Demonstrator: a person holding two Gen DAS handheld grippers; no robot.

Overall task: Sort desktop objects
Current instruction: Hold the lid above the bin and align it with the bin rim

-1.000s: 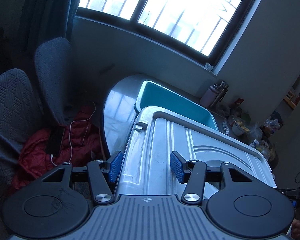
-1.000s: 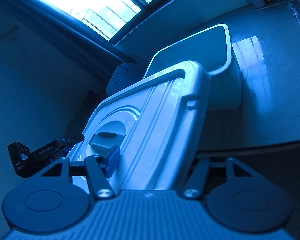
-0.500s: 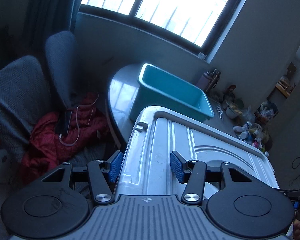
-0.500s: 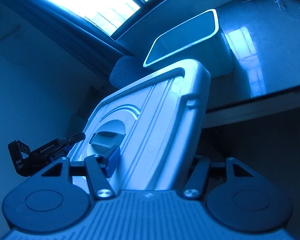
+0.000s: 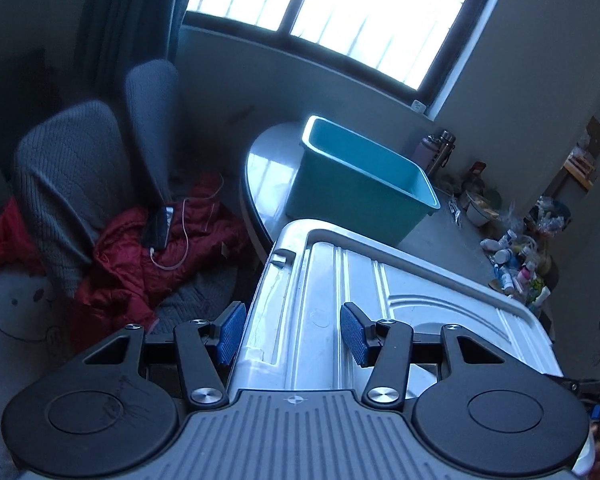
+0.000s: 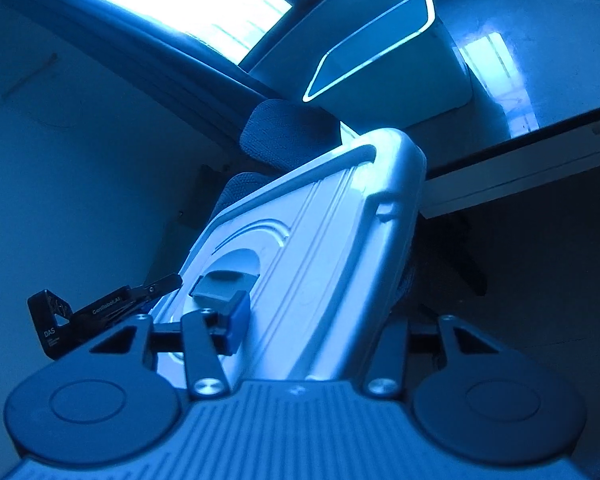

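A white ribbed plastic lid with a recessed grey handle is held between both grippers, away from the table. My left gripper is shut on its left edge, blue pads on either side of the rim. My right gripper is shut on the lid's opposite edge; one blue pad shows, the other is hidden behind the lid. The teal bin stands open on the round grey table, beyond the lid. It also shows in the right wrist view.
Two grey chairs stand left of the table with a red jacket, a phone and a cable on the seat. Bottles and small items crowd the table's right side. A window fills the far wall.
Both grippers have carried the lid back and down, away from the teal bin, which now sits farther off and fully uncovered. The table edge now shows above the lid in the right wrist view.
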